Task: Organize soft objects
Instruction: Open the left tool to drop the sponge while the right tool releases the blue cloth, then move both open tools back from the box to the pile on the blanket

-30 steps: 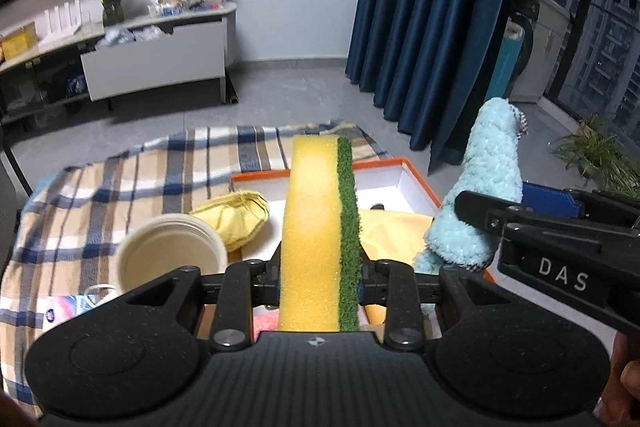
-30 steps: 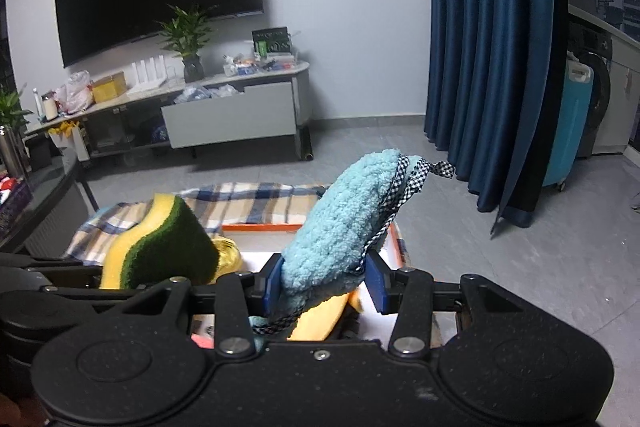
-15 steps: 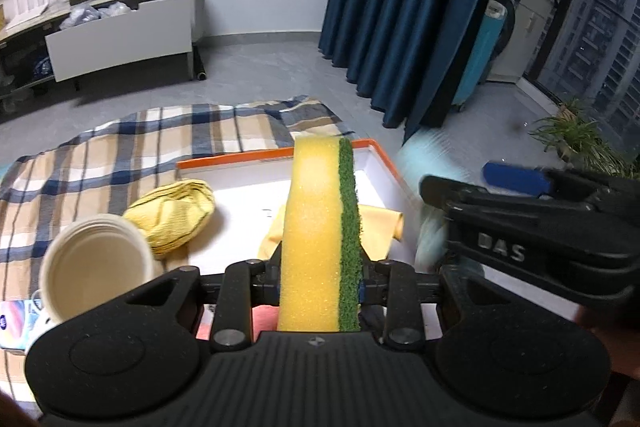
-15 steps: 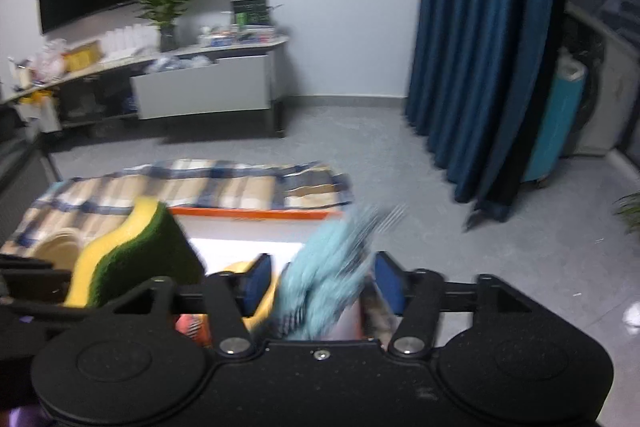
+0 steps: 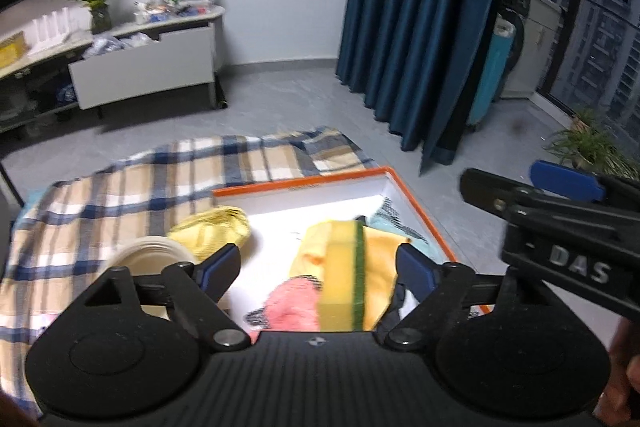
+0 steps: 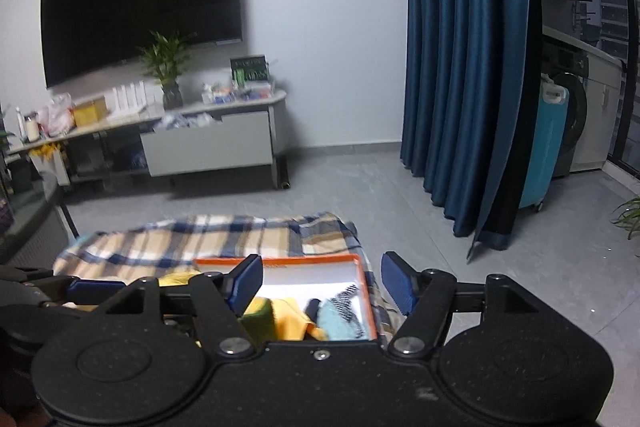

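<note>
My left gripper [image 5: 320, 265] hangs over the white box with the orange rim [image 5: 304, 187]. Its jaws are opening, and the yellow sponge with a green face [image 5: 344, 283] shows blurred between them, free of both pads, above a yellow cloth [image 5: 380, 259] and a pink cloth [image 5: 296, 303]. My right gripper [image 6: 322, 285] is above the box's right side [image 6: 280, 261], jaws opening with nothing between them. The light blue fluffy mitt [image 6: 336, 319] lies in the box below it, beside the sponge [image 6: 258, 319]. In the left wrist view the right gripper [image 5: 504, 177] sits at the right edge.
The box rests on a plaid blanket [image 5: 120, 195] spread on the grey floor. A crumpled yellow cloth [image 5: 212, 231] and a paper bowl [image 5: 148, 255] sit at the box's left. Blue curtains [image 6: 460, 67] hang to the right, and a low TV cabinet [image 6: 208, 143] stands at the back.
The left jaws have sprung wide and the sponge has dropped from them toward the box. The right jaws let go of the blue mitt, which now lies in the box.
</note>
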`<action>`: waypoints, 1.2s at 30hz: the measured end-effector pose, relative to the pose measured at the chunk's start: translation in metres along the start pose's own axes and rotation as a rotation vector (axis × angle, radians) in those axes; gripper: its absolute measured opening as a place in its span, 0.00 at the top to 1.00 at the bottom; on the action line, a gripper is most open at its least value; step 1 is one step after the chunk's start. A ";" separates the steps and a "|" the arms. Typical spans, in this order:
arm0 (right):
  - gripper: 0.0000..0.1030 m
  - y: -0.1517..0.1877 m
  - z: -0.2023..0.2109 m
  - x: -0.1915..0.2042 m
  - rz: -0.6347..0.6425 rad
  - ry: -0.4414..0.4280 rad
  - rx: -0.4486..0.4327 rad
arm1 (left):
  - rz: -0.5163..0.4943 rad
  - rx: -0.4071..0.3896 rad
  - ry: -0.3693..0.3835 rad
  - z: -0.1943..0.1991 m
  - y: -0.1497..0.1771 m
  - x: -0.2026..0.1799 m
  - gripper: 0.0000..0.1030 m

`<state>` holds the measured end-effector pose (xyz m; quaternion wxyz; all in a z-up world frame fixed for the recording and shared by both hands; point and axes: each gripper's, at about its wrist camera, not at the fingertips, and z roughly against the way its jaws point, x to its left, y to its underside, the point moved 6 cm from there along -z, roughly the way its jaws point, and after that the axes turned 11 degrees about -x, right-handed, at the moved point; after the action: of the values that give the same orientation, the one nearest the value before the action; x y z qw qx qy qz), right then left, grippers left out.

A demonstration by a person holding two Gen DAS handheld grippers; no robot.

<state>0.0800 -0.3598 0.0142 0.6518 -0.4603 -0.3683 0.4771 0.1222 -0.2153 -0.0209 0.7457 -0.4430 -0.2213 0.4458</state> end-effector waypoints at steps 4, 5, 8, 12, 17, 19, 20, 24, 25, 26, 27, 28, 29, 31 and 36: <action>0.24 -0.005 0.015 0.017 -0.025 -0.042 -0.027 | 0.003 -0.030 -0.037 0.018 -0.005 0.015 0.13; 0.24 -0.006 0.018 0.022 -0.029 -0.050 -0.033 | 0.002 -0.037 -0.043 0.024 -0.006 0.019 0.13; 0.24 -0.009 0.023 0.038 -0.030 -0.081 -0.037 | 0.007 -0.060 -0.068 0.039 -0.007 0.033 0.13; 0.24 -0.009 0.030 0.068 -0.019 -0.142 -0.036 | 0.023 -0.085 -0.103 0.059 -0.005 0.056 0.13; 0.24 -0.006 0.035 0.101 0.014 -0.208 -0.033 | 0.052 -0.115 -0.168 0.084 0.008 0.102 0.13; 0.24 -0.005 0.036 0.110 0.011 -0.229 -0.028 | 0.081 -0.119 -0.186 0.091 0.017 0.125 0.13; 0.24 -0.005 0.036 0.115 0.014 -0.240 -0.027 | 0.083 -0.109 -0.208 0.092 0.024 0.137 0.13; 0.24 -0.002 0.036 0.134 0.035 -0.270 -0.021 | 0.090 -0.065 -0.264 0.091 0.053 0.171 0.13; 0.24 -0.002 0.036 0.138 0.039 -0.276 -0.019 | 0.089 -0.048 -0.255 0.089 0.060 0.175 0.13; 0.24 -0.001 0.037 0.141 0.044 -0.282 -0.018 | 0.077 -0.036 -0.247 0.088 0.068 0.175 0.13; 0.24 -0.001 0.036 0.143 0.048 -0.285 -0.017 | 0.051 -0.032 -0.239 0.085 0.074 0.173 0.13; 0.24 -0.001 0.037 0.144 0.050 -0.286 -0.018 | 0.014 -0.025 -0.227 0.082 0.082 0.170 0.13; 0.24 -0.001 0.037 0.144 0.051 -0.286 -0.018 | -0.015 -0.019 -0.211 0.078 0.088 0.167 0.13; 0.24 0.000 0.037 0.145 0.050 -0.281 -0.017 | -0.047 -0.009 -0.175 0.072 0.102 0.166 0.13; 0.24 0.002 0.033 0.139 0.021 -0.275 -0.007 | -0.175 -0.014 -0.117 0.049 0.126 0.160 0.12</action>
<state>0.0877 -0.2176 0.0283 0.5886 -0.3967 -0.4507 0.5413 0.1077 -0.0281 -0.1146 0.7645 -0.4005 -0.3053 0.4024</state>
